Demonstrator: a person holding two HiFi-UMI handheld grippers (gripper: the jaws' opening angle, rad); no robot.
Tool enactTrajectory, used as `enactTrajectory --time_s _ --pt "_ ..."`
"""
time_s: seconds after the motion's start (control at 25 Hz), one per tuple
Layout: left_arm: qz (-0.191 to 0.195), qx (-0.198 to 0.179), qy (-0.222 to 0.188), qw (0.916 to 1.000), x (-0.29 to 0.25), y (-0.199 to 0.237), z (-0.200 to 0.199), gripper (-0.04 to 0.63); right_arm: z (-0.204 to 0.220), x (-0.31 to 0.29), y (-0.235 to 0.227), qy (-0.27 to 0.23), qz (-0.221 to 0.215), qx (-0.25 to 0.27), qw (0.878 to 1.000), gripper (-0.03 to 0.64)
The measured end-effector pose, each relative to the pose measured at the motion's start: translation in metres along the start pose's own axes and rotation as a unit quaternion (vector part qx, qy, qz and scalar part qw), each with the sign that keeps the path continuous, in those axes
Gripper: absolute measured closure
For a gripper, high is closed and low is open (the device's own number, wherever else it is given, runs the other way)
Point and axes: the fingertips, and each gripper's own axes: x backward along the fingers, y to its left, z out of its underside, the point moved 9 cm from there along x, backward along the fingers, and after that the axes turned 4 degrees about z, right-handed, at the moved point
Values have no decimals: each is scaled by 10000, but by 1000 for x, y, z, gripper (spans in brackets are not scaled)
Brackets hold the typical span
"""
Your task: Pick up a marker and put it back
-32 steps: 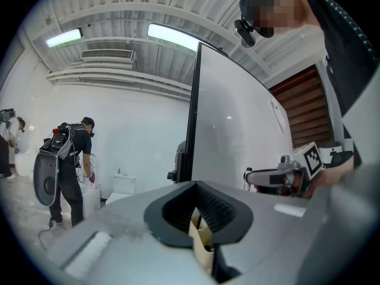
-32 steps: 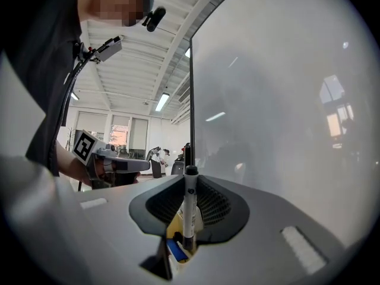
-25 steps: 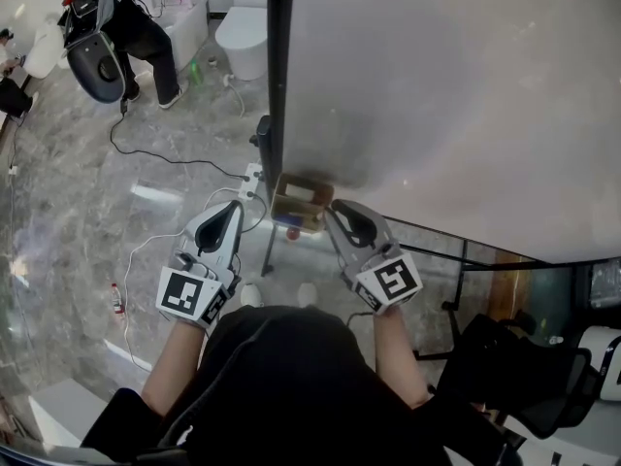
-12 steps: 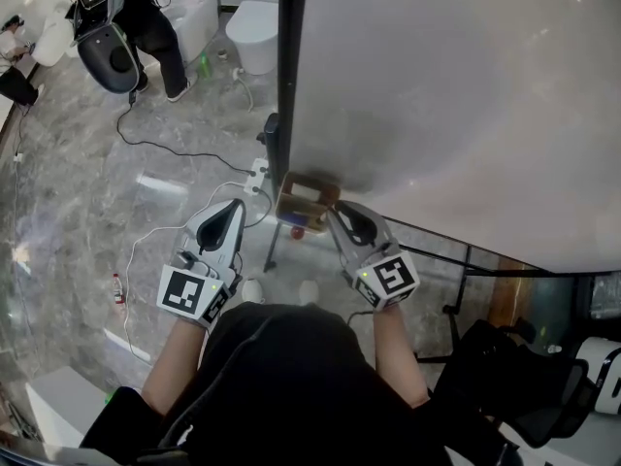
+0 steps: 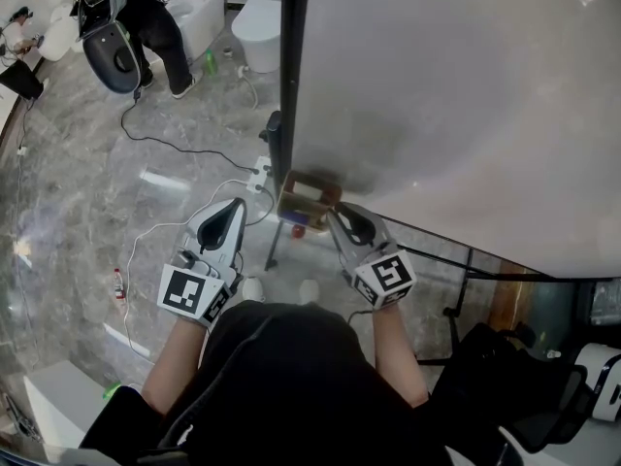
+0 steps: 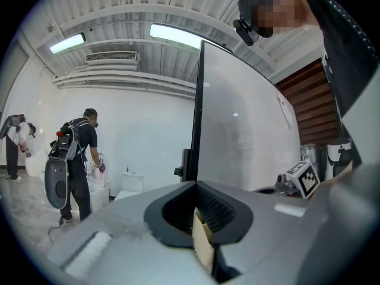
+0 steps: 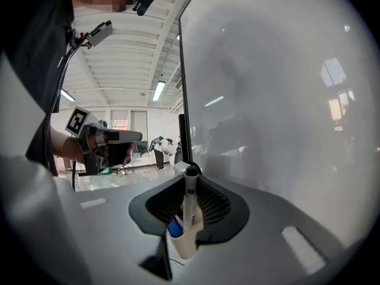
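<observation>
A marker with a white barrel and black cap stands upright between the jaws of my right gripper, which is shut on it; something blue sits low beside it. In the head view the right gripper is just right of a small wooden box fixed at the lower edge of the whiteboard. Something red shows under the box. My left gripper hangs left of the box, jaws together with nothing between them; its cream pad shows in the left gripper view.
The whiteboard's black post rises at the board's left edge. Cables trail over the marble floor. A person with a backpack stands far left near a toilet. A black chair is at the lower right.
Both grippers keep their places by the box. The head view has drifted slightly, and the person in the background has shifted a little.
</observation>
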Motion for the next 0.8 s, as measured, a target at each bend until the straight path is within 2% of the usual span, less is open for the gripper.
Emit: enactTrajectory --time_s 0.64,0.8 --pt "-66 -29 42 10000 7 -1 1 591 18 -1 -2 209 -11 -126 9997 540" --pt "-36 -29 25 10000 6 -2 1 591 18 0 -3 228 40 -119 9997 517"
